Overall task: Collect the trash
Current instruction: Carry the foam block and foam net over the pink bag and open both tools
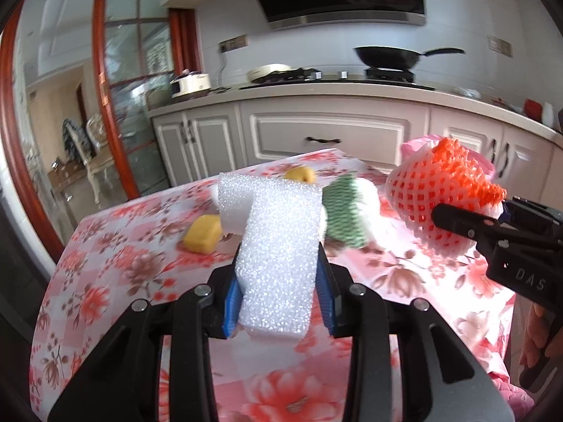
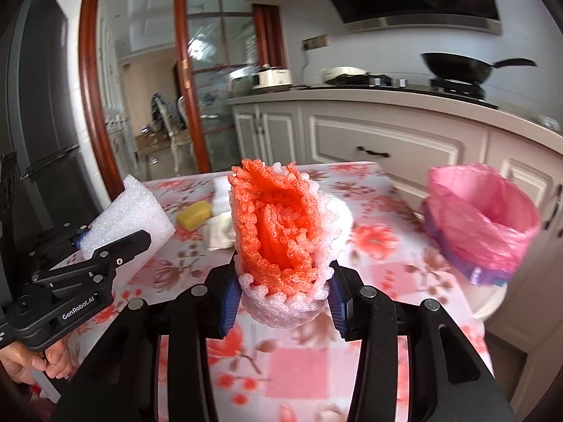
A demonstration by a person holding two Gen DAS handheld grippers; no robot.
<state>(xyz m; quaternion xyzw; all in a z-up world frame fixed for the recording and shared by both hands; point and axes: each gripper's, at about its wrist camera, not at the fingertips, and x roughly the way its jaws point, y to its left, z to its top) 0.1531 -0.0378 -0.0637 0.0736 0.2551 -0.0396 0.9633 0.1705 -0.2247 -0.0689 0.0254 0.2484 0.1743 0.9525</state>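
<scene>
I had my left gripper (image 1: 278, 281) clamped on the white foam block (image 1: 278, 246) and my right gripper (image 2: 281, 292) on the orange foam net (image 2: 281, 232); either light, springy piece could slip before reaching the pink-lined bin (image 2: 482, 218).

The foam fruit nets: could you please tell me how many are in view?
2: an orange-and-white foam net held in the right gripper, and a green-and-white foam net lying on the table behind the white foam sheet. Others may be hidden.

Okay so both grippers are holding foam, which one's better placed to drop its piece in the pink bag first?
Right, probably. The right gripper holds the orange foam net nearest the pink-bagged bin; the left gripper, with the white foam block, is farther.
</scene>
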